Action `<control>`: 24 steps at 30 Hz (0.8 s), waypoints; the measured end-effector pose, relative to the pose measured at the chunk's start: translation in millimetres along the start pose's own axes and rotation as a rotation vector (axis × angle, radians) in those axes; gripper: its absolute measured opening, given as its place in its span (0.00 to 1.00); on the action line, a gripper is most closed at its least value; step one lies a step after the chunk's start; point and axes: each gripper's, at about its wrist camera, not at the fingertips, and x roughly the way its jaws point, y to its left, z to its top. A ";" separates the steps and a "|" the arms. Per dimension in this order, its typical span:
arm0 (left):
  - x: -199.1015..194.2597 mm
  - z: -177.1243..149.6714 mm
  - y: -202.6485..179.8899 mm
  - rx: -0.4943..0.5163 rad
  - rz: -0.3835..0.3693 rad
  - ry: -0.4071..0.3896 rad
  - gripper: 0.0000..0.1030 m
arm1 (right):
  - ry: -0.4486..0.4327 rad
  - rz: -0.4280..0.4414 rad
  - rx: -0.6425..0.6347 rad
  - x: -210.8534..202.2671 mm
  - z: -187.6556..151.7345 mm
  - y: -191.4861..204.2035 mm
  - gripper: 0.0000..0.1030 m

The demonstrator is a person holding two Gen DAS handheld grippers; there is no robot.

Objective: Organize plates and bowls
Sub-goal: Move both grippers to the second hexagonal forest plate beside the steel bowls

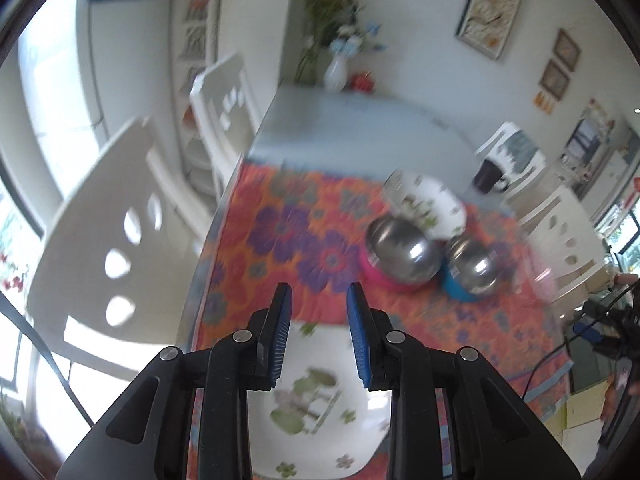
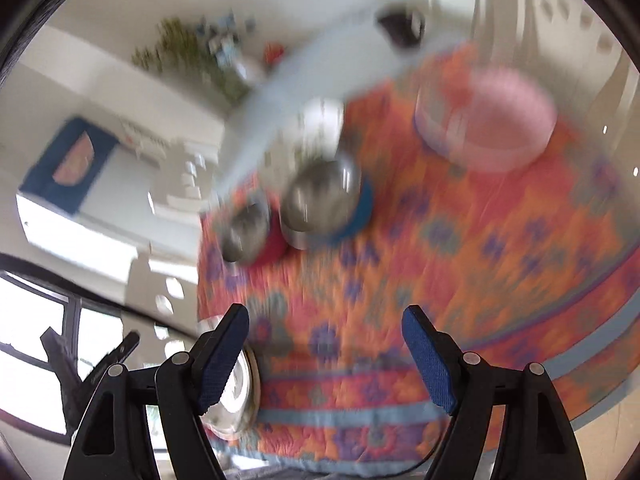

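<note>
My left gripper (image 1: 319,294) hangs open and empty above a white floral plate (image 1: 316,400) at the near edge of the table. Beyond it stand a steel bowl on a pink base (image 1: 400,254), a steel bowl on a blue base (image 1: 472,268) and a white floral bowl (image 1: 432,204). My right gripper (image 2: 324,320) is open and empty above the orange floral cloth (image 2: 460,260). In the blurred right wrist view the same steel bowls show, one on blue (image 2: 320,200) and one on red-pink (image 2: 246,232). A pink bowl-like container (image 2: 492,120) sits far right. A shiny steel plate (image 2: 236,392) lies beside its left finger.
A dark mug (image 1: 488,176) stands on the bare grey tabletop (image 1: 340,132), with a white vase of flowers (image 1: 336,72) at the far end. White chairs (image 1: 108,240) line the left side and another chair (image 1: 560,240) stands right. The table's left edge is near my left gripper.
</note>
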 end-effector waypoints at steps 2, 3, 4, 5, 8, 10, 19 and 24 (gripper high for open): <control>-12.1 15.0 -13.7 0.029 -0.053 -0.045 0.25 | -0.102 0.003 -0.021 -38.4 23.4 5.7 0.76; -17.4 20.3 -20.4 0.044 -0.068 -0.067 0.25 | -0.147 0.006 -0.034 -53.5 32.7 9.7 0.80; -22.1 24.8 -28.0 0.062 -0.078 -0.089 0.25 | -0.199 0.008 -0.052 -70.6 42.1 14.8 0.83; -25.0 29.2 -35.1 0.081 -0.086 -0.106 0.25 | -0.243 0.003 -0.074 -83.6 49.9 20.5 0.85; -25.9 37.8 -53.5 0.127 -0.114 -0.132 0.25 | -0.350 -0.022 -0.155 -110.0 64.9 40.5 0.88; -18.9 44.4 -64.9 0.149 -0.137 -0.125 0.25 | -0.380 0.008 -0.174 -114.7 67.2 51.0 0.88; 3.6 118.5 -109.4 0.230 -0.206 -0.225 0.26 | -0.566 0.266 -0.212 -133.1 91.4 88.8 0.88; 59.5 148.4 -120.2 0.172 -0.145 -0.150 0.26 | -0.802 0.315 -0.313 -142.6 115.8 114.4 1.00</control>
